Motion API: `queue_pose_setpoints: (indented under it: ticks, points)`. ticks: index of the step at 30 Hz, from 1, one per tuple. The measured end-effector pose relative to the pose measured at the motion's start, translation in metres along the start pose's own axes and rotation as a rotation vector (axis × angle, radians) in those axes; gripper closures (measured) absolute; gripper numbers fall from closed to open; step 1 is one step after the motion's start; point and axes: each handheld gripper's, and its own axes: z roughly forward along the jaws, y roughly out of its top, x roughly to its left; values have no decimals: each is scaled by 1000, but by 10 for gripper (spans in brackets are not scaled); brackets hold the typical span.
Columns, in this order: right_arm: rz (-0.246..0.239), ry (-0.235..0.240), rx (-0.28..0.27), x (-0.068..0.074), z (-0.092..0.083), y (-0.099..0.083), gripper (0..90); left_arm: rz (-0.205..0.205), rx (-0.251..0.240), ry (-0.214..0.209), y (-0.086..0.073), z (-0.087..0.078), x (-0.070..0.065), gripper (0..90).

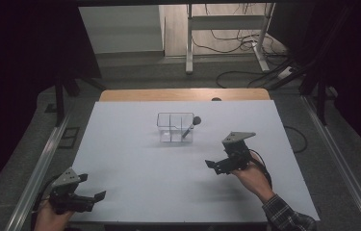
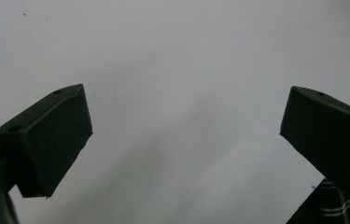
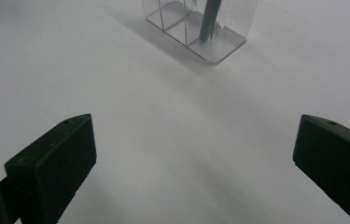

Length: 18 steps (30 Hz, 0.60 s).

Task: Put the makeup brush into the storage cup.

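High view: right gripper (image 1: 216, 166) and left gripper (image 1: 91, 187) gape empty, bare table (image 1: 135, 154) before the clear organizer (image 1: 174, 128).

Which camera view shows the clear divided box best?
The high view: the whole clear divided box stands mid-table, a dark brush leaning out. The right gripper view shows just its lower part; the left gripper view faces bare tabletop.

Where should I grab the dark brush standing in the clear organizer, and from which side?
Take the brush by its upper handle, just under the round head, where it leans out over the clear organizer rim. Come from above and the right gripper side; lower down, the compartment walls likely block the open jaws.
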Motion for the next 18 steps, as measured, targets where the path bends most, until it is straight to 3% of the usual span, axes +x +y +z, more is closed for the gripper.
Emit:
queue_pose_setpoints:
  ticks: [18]
  points:
    - [8,-19,-3,-2,-17,-12,0,1,3,1,0,0,0,23]
